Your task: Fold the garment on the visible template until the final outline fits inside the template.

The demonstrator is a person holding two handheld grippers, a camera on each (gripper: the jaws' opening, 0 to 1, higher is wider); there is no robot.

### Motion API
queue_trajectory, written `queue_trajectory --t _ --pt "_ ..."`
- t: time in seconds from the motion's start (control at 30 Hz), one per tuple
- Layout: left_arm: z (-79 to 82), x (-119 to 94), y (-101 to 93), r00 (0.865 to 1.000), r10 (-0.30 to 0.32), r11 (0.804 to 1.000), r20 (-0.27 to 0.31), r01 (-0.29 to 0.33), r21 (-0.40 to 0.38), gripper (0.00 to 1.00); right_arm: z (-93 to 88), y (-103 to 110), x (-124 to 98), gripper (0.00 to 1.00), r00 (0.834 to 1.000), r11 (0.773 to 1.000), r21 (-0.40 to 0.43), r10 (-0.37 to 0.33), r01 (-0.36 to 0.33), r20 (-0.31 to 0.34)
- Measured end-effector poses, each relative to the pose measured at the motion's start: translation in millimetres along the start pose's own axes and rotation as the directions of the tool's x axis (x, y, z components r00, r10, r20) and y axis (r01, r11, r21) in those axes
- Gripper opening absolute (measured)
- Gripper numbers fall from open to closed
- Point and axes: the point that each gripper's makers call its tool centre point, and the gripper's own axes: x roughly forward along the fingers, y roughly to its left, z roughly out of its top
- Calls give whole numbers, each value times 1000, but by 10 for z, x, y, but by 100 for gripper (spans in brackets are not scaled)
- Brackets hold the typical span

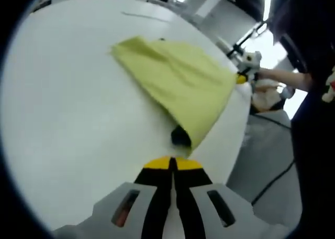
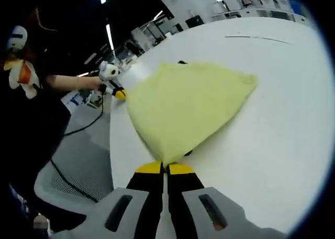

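Yellow-green garment (image 1: 178,87) lies in loose folds on the white table (image 1: 63,118), reaching toward the table's edge. In the left gripper view, the left gripper (image 1: 172,163) has its yellow-tipped jaws closed together, just short of the cloth's near corner; a small dark patch (image 1: 180,137) shows under that corner. In the right gripper view, the garment (image 2: 183,108) narrows to a point at the right gripper (image 2: 165,169), whose jaws are closed, seemingly pinching that corner. The other gripper (image 2: 112,76) sits at the cloth's far edge.
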Motion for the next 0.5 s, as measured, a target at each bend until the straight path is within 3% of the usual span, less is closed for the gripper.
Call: queue_trajectory --t 0.07,0.2,0.37,0.5 --pt "-17 -3 8 1000 3 1000 -6 -3 -6 0 -6 27 -3 3 1000 999 39 16 -16 -2" --pt "-21 -22 23 1000 23 1000 -8 -23 -13 0 4 -26 -50 4 999 998 43 -34 35 -15" --pt "221 -50 -58 996 43 999 73 -41 -30 0 31 -106 -219 11 992 990 74 -124 122 31" --pt "435 -133 -94 986 71 997 151 -65 -43 0 97 -128 -422 16 971 973 94 -219 210 98"
